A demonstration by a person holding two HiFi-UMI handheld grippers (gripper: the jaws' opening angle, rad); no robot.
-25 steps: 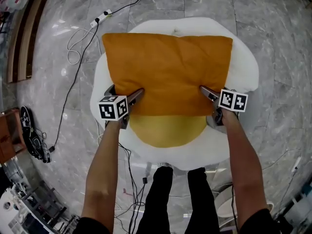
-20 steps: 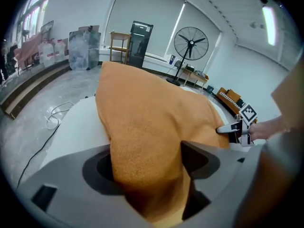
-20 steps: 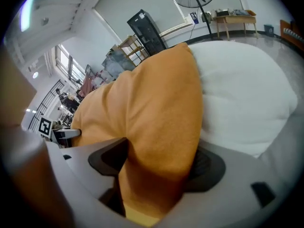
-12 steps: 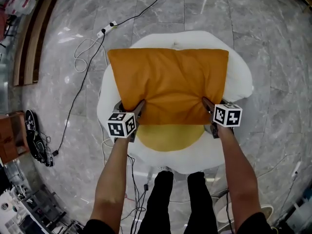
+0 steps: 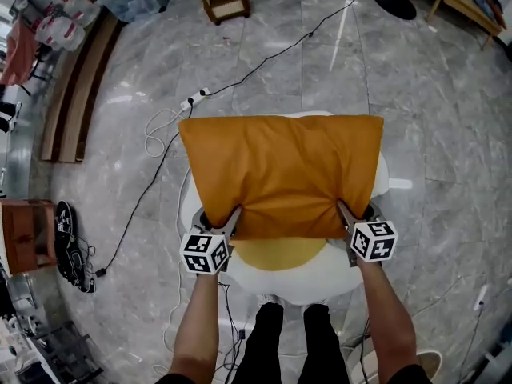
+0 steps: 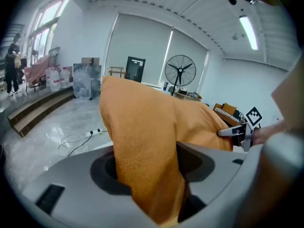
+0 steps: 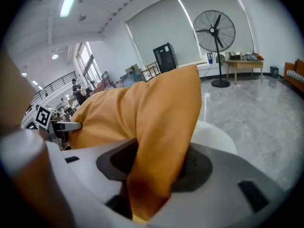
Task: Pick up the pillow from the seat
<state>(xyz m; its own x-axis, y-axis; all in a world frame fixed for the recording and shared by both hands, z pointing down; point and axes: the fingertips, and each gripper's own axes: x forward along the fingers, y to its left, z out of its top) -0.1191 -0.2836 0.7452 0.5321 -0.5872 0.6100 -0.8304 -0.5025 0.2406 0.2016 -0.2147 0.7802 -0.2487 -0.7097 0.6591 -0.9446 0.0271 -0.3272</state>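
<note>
An orange pillow (image 5: pixel 280 174) hangs lifted above the white round seat (image 5: pixel 320 274), whose yellow cushion (image 5: pixel 276 254) shows beneath it. My left gripper (image 5: pixel 228 218) pinches the pillow's near left corner, and the fabric (image 6: pixel 142 141) bulges up between its jaws. My right gripper (image 5: pixel 346 214) holds the near right corner; its jaws are still closing on the cloth (image 7: pixel 156 127) pressed between them. Each gripper view shows the other gripper across the pillow: the right gripper (image 6: pixel 232 132) and the left gripper (image 7: pixel 66 125).
A power strip with cable (image 5: pixel 196 100) lies on the marble floor behind the seat. Shoes (image 5: pixel 68 242) and a wooden box (image 5: pixel 24 234) sit at the left. A standing fan (image 7: pixel 217 32) is far back. The person's legs (image 5: pixel 288 334) stand before the seat.
Both grippers have shut on the pillow's near corners and raised it off the seat. More of the floor behind has come into the head view.
</note>
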